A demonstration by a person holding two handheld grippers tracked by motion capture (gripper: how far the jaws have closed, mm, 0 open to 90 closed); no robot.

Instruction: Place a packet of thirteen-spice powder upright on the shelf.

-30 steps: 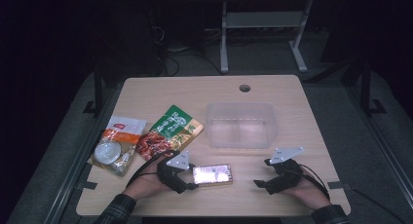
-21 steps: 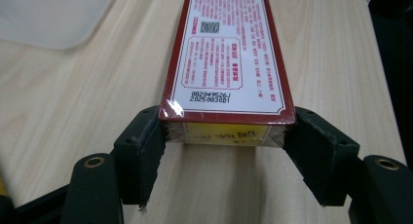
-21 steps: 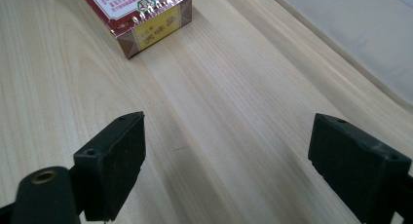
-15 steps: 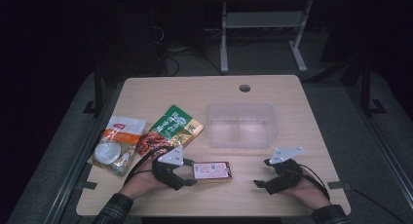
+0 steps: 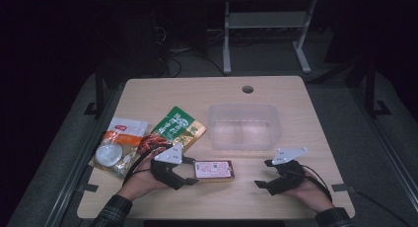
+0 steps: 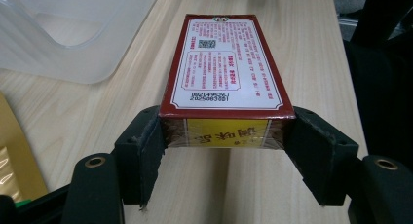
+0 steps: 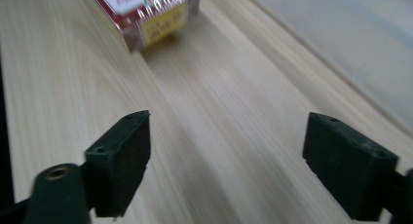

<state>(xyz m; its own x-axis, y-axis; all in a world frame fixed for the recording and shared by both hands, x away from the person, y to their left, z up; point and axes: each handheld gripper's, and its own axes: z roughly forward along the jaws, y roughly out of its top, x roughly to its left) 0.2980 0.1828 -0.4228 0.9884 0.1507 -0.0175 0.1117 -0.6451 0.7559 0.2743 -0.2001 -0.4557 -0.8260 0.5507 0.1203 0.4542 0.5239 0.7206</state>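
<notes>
A: High view. Left tool clamped on the near end of the box, which sits low over the counter, long axis running toward the right tool.

B: Bin?

A: Clear, empty, just beyond the box. Left hand is the nearer one. Two pouches at the left edge. Room dark, a stand behind.

B: Left tool view?

A: Both pads flat on the box sides, label up, long axis straight ahead; bin up-left.

B: Right tool view?

A: Right tool has just been closing, nothing between its jaws, standing apart. Box ahead, wood grain bare.
</notes>
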